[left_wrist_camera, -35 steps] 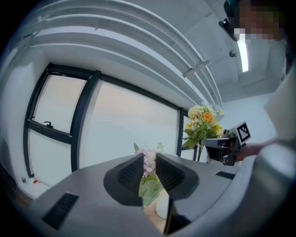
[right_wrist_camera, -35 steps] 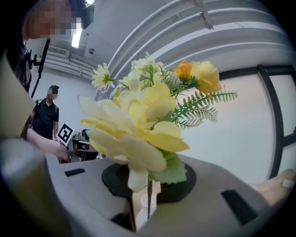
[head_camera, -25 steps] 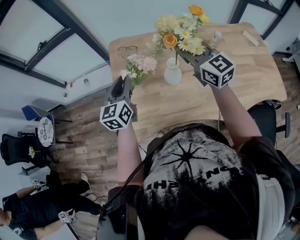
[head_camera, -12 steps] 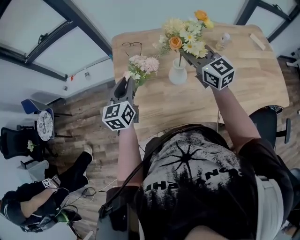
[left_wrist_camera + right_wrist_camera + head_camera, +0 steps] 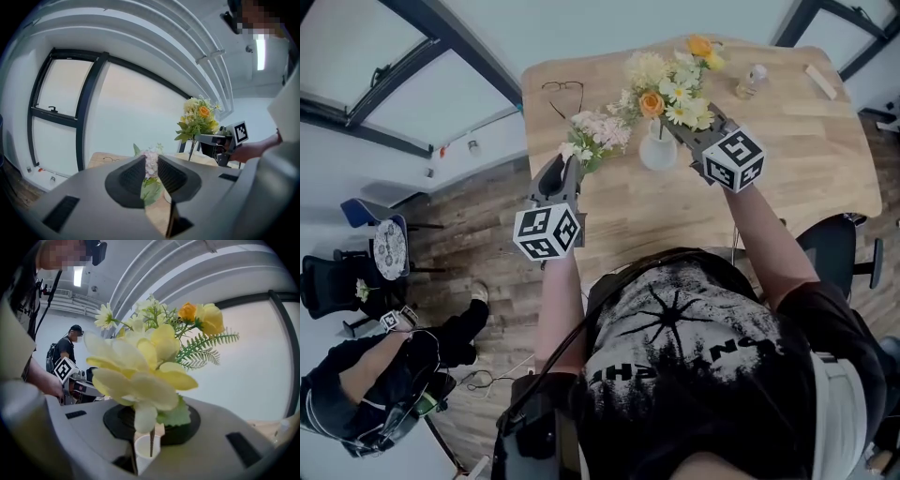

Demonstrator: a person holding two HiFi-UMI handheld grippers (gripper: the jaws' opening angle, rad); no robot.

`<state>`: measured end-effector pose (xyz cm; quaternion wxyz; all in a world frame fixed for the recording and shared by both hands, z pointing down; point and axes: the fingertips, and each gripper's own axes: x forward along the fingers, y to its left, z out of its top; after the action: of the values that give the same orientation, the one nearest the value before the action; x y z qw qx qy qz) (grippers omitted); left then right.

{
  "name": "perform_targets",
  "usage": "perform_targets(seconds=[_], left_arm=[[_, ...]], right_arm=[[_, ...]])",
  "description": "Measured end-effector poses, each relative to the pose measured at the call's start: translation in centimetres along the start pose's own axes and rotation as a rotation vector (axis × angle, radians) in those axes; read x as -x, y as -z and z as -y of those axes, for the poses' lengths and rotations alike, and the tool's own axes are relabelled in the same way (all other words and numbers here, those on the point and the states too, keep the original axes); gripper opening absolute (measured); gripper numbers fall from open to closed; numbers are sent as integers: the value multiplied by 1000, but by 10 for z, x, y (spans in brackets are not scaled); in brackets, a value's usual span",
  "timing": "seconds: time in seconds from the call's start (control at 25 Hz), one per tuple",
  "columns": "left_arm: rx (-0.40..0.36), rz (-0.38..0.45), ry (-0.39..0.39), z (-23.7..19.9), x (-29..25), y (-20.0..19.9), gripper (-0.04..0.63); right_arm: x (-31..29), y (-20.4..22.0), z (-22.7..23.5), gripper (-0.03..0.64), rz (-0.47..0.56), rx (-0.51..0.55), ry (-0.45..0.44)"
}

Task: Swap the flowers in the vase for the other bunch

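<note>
- The only print is the square black-and-white markers on each tongs' cube and the warped lettering on the person's shirt [image 5: 694, 356], which is too distorted to read
- The right tongs [image 5: 677, 127] are nearly closed, pinching the thin stem of the yellow bunch [image 5: 670, 80] just above the white vase [image 5: 657, 150]
- That bunch stands upright with its blooms up, and the stem's lower end reaches into the vase mouth
- The left tongs [image 5: 569, 164] are clamped narrowly on the pink bunch [image 5: 598, 133], low among its green leaves
- The pink heads point far and slightly right, the long axis in line with the tongs; the bunch is left of the vase and apart from it
- The vase stands upright on the wooden worktop [image 5: 769, 178], with glasses [image 5: 565, 91] far left and a small bottle [image 5: 751, 81] far right
</note>
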<state>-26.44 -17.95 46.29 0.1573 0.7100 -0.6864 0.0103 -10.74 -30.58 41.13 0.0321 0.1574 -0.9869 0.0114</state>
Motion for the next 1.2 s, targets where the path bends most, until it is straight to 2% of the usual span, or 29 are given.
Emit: perform_targets(seconds=[0.4,0.72,1.2], left_arm=[[5,-39,24,2,-15,10,91],[11,-53,27,-1,-15,17,91],[14,-73,34,-1,-17,21,91]], right_arm=[[4,36,-2,75,-40,-49,-4],[7,54,-5,107,-76,-36,20],[11,74,-2,197,-118,-73,54]])
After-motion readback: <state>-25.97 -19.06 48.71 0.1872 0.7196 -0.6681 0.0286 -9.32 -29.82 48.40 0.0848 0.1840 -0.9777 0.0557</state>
